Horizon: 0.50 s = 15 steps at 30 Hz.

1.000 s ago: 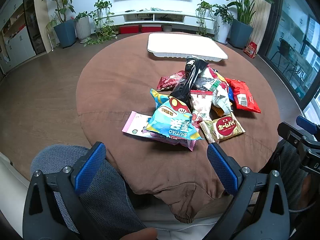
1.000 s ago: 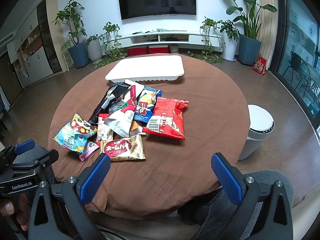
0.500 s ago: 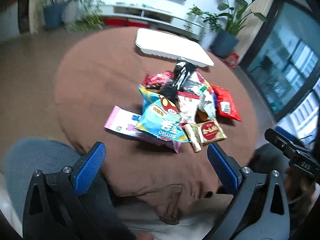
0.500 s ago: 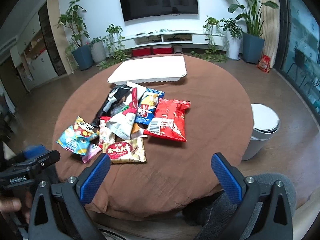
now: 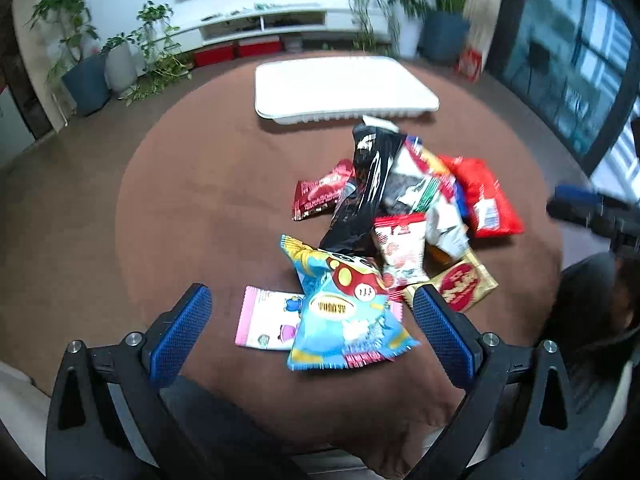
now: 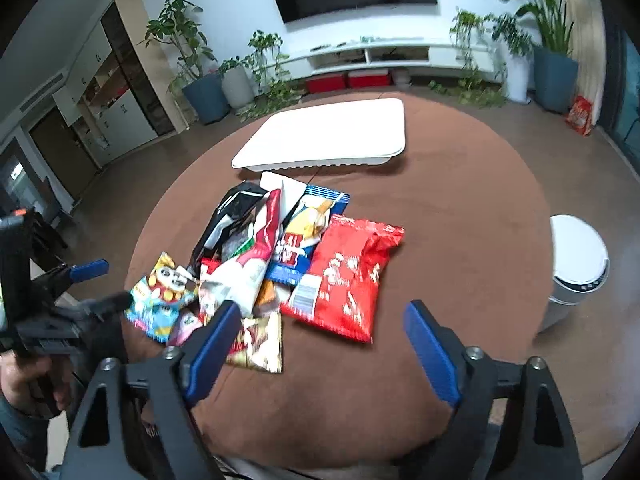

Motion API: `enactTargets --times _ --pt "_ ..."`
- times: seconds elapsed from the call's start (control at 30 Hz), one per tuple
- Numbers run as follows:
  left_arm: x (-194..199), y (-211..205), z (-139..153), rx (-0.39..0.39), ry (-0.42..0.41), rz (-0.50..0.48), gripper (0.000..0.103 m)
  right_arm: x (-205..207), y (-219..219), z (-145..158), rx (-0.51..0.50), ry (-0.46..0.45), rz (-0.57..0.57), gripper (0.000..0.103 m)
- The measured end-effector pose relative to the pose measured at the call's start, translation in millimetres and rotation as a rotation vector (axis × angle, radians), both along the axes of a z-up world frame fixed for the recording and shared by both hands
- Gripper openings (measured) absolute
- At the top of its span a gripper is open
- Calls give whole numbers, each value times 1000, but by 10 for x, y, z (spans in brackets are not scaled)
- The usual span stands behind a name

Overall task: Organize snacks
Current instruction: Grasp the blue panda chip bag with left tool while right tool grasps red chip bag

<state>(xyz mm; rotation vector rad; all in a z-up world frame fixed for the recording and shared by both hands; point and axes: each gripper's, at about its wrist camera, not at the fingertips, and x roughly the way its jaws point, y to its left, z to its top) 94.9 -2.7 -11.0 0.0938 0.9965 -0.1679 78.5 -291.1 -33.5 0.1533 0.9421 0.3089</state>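
A heap of snack packets lies on the round brown table. In the left wrist view my left gripper is open, its blue pads either side of a light blue packet lying on a pink one. Behind are a black bag, a gold-red packet and a red bag. In the right wrist view my right gripper is open and empty, just above the near end of the red bag and the gold packet. A white tray lies at the back, also in the left wrist view.
A white bin stands on the floor right of the table. Potted plants and a low TV shelf line the far wall. The left gripper shows at the left edge of the right wrist view.
Both grippers have moved forward over the table towards the snack heap. The left one now frames the light blue packet; the right one sits near the red bag. Both stay open.
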Motion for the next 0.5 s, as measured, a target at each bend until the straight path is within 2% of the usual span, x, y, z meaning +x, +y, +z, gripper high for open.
enactTargets --times 0.07,0.13,0.23,0.33,0.5 --pt "109 11 -95 -21 56 -5 101 208 -13 -82 -12 64 -8 83" --pt "177 22 -134 -25 77 -5 101 360 -17 -168 10 118 10 81" --pt "238 51 -181 -43 98 -16 100 520 -10 -314 -8 188 -3 81" --pt "265 88 -233 -60 112 -22 89 615 -19 -415 19 225 -17 81" --pt "348 58 -356 -50 143 -36 88 689 -56 -484 28 253 -24 80"
